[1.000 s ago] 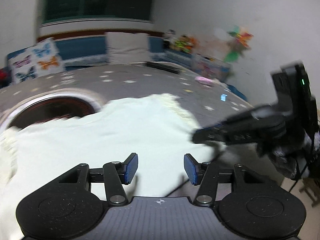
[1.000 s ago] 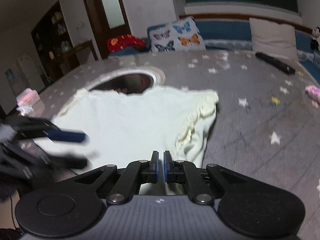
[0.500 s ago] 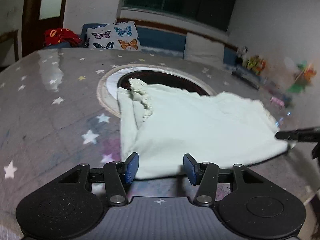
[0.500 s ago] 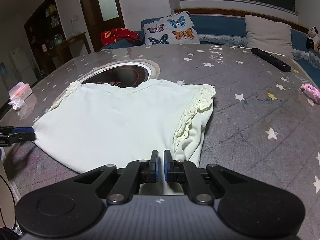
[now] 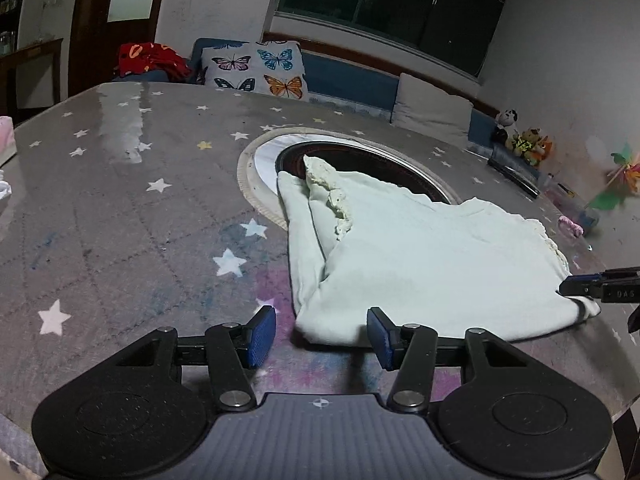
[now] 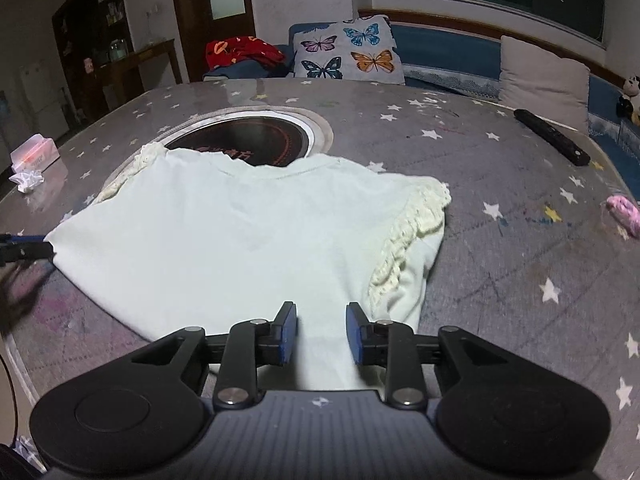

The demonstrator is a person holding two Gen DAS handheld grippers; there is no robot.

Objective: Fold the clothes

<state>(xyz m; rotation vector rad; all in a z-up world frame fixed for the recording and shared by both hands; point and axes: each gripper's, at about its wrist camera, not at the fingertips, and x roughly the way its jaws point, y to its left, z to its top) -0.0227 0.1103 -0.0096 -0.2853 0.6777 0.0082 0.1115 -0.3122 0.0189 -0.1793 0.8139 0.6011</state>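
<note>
A pale green top [image 6: 240, 232] with lace sleeve trim lies spread on the grey star-patterned table [image 6: 520, 240], its neck edge over the round black cooktop [image 6: 248, 140]. In the left wrist view the top [image 5: 420, 256] has its near hem corner just ahead of my left gripper [image 5: 320, 328], which is open and touches nothing. My right gripper [image 6: 322, 324] sits at the opposite hem corner. Its jaws are opening, with cloth lying between them and the pads off it. Its fingers [image 5: 600, 288] show at the right edge of the left wrist view.
A black remote [image 6: 552, 142] and a pink object [image 6: 624, 208] lie on the table's right side. A tissue box [image 6: 34, 152] and a crumpled tissue [image 6: 26, 180] sit at the left. Cushions and a bench stand behind the table.
My left gripper swung across to the top's left hem corner and stayed open. My right gripper's jaws went from shut to parted over the hem. The top now lies flat.
</note>
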